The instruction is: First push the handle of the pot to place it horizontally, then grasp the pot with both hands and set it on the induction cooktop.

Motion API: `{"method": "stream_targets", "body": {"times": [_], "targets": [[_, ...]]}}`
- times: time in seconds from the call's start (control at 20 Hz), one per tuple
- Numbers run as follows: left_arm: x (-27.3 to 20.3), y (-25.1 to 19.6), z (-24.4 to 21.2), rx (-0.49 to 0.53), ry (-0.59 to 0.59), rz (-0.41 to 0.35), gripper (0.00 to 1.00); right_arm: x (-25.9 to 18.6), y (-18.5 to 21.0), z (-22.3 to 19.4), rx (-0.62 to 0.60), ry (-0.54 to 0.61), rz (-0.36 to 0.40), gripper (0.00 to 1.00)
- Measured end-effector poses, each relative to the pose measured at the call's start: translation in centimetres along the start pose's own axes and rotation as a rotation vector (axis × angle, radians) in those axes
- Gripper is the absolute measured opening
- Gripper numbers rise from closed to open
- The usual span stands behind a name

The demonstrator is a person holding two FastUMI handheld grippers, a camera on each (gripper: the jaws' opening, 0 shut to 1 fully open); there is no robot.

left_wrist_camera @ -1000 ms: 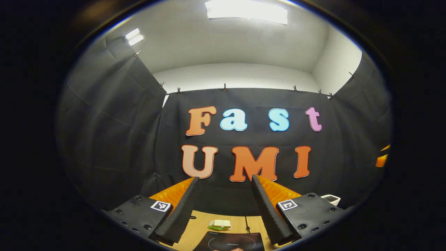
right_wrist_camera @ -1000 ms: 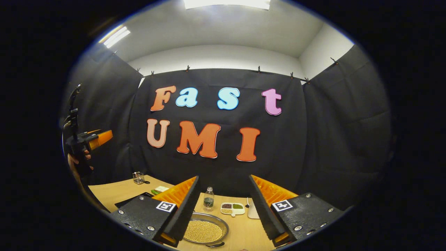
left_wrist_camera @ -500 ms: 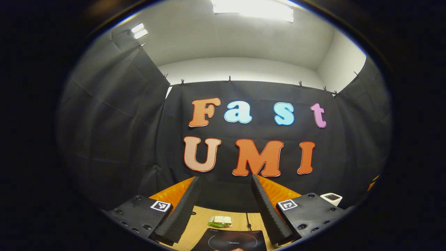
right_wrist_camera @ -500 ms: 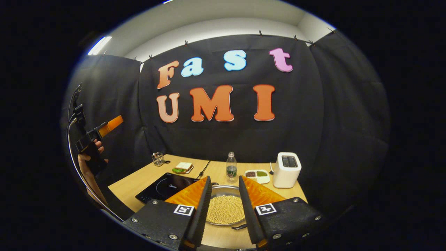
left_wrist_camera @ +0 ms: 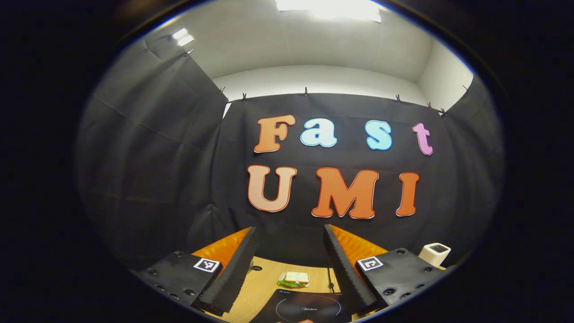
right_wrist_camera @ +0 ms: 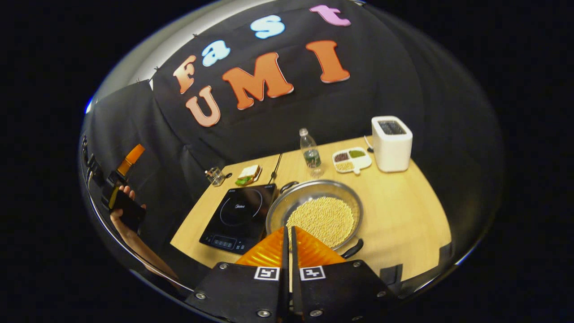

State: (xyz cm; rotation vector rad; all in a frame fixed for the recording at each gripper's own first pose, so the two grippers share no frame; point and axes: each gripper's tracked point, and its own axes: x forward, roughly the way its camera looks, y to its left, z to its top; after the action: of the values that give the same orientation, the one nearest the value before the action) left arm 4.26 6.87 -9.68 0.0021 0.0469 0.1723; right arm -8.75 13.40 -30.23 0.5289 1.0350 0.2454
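Observation:
The steel pot (right_wrist_camera: 314, 211), full of pale beans, sits on the wooden table (right_wrist_camera: 403, 220) just right of the black induction cooktop (right_wrist_camera: 237, 213). One pot handle (right_wrist_camera: 289, 185) points far left and the other handle (right_wrist_camera: 352, 249) points near right. My right gripper (right_wrist_camera: 287, 229) is shut on nothing and hovers above the pot's near rim. My left gripper (left_wrist_camera: 289, 229) is open and held high, facing the booth wall. Below its fingers lies the cooktop (left_wrist_camera: 309, 307). From the right gripper view, the left gripper (right_wrist_camera: 132, 157) is up at the far left, held by a hand (right_wrist_camera: 128, 211).
Along the table's back stand a glass (right_wrist_camera: 215, 176), a sandwich (right_wrist_camera: 249, 174), a water bottle (right_wrist_camera: 310, 154), a divided dish (right_wrist_camera: 352, 159) and a white toaster (right_wrist_camera: 391, 143). The left gripper view also has the sandwich (left_wrist_camera: 293, 279) and the toaster (left_wrist_camera: 434, 253).
My right gripper has gone from open to shut and tipped downward over the pot. The left gripper has tilted slightly down and stays open.

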Motion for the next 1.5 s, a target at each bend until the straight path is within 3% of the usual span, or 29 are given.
{"method": "stream_targets", "body": {"times": [0.2,0.35,0.65,1.05,1.5], "targets": [[-0.2,0.6,-0.7,0.017,0.004,0.023,0.98,2.7,-0.6,-3.2,0.046,0.125,-0.005,0.00],[0.0,0.4,-1.2,0.020,0.012,0.021,0.96,4.2,-0.7,-5.2,0.162,0.223,0.002,0.00],[0.1,0.5,-2.4,0.045,0.045,0.030,0.98,6.6,-2.5,-9.4,0.270,0.354,-0.031,0.00],[0.1,0.8,-4.2,0.042,0.086,0.039,0.98,7.5,-2.9,-12.0,0.392,0.438,-0.006,0.00],[-0.3,0.6,-5.8,0.021,0.144,0.030,0.94,10.5,-6.4,-12.7,0.523,0.437,-0.079,0.00]]}}
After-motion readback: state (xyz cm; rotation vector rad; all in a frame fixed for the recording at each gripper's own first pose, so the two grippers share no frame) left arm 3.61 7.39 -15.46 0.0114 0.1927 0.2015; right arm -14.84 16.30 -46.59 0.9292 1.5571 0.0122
